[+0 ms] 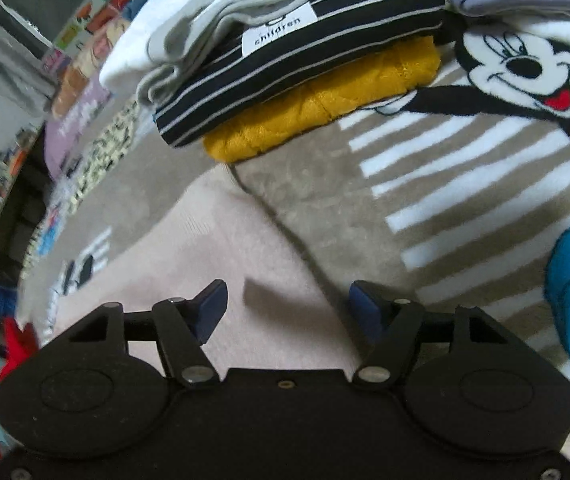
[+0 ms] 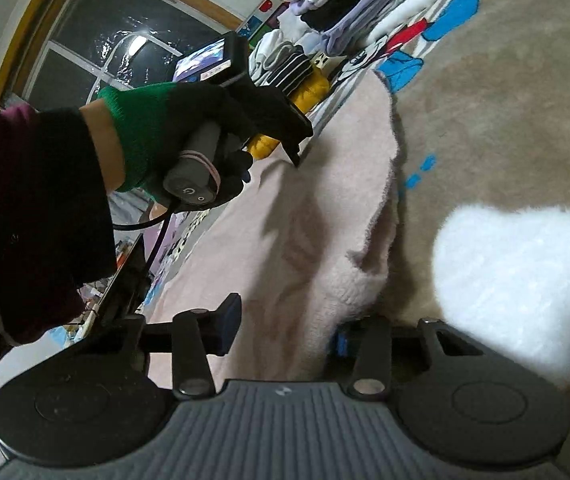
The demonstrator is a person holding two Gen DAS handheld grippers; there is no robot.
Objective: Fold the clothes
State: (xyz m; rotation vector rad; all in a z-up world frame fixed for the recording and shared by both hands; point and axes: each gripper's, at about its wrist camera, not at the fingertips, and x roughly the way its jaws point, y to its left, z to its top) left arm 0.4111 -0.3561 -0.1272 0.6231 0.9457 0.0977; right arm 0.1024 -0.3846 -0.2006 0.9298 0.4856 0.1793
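A pale pink fleece garment point(image 1: 189, 248) lies flat on a beige Mickey Mouse blanket point(image 1: 365, 184). My left gripper point(image 1: 287, 308) is open just above the pink garment, holding nothing. In the right wrist view the same pink garment point(image 2: 305, 216) stretches away. My right gripper point(image 2: 285, 320) is open around the garment's near edge, with the right finger partly hidden under the fleece. The gloved hand holding the left gripper point(image 2: 205, 136) hovers over the garment's far part.
A stack of folded clothes stands at the back: a navy striped top point(image 1: 305, 52) on a mustard garment point(image 1: 325, 104), with white and grey pieces on top. More folded piles point(image 2: 365, 8) line the far edge. A window point(image 2: 97, 44) is at the left.
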